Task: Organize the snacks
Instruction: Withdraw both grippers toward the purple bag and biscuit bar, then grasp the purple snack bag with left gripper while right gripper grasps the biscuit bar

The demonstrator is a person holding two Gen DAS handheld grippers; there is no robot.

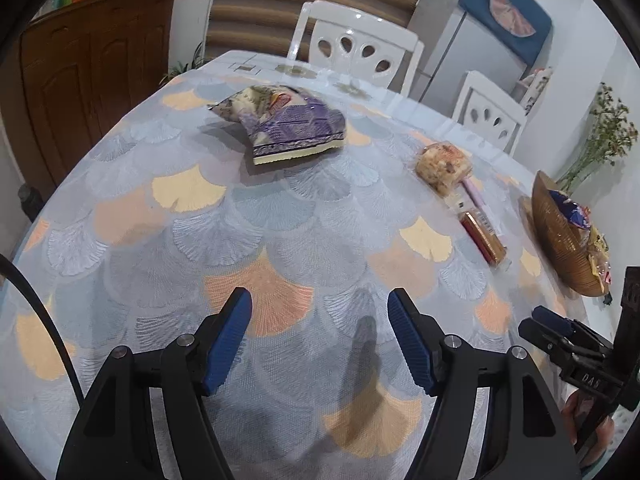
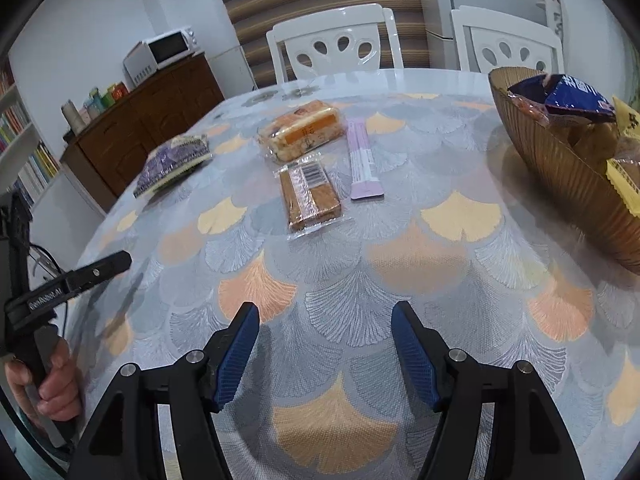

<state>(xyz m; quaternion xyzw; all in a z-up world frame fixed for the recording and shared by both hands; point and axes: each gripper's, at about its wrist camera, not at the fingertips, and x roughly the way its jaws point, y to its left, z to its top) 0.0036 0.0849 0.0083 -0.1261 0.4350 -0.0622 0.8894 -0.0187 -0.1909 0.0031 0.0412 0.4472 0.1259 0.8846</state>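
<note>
right wrist view: four loose snacks lie on the patterned table (image 2: pixel 460 320): brown wafer pack (image 2: pixel 310 196) nearest, pink stick (image 2: pixel 362 160) just beside it, orange cake pack (image 2: pixel 302 128) behind, purple bag (image 2: pixel 172 162) far left. the ribbed bowl (image 2: pixel 560 176) at right already holds packets. right gripper (image 2: pixel 324 340) and left gripper (image 1: pixel 320 332) hover released, nothing between the jaws. likely best: take the wafer pack across its narrow width, then lift clear over the bowl's rim.
</note>
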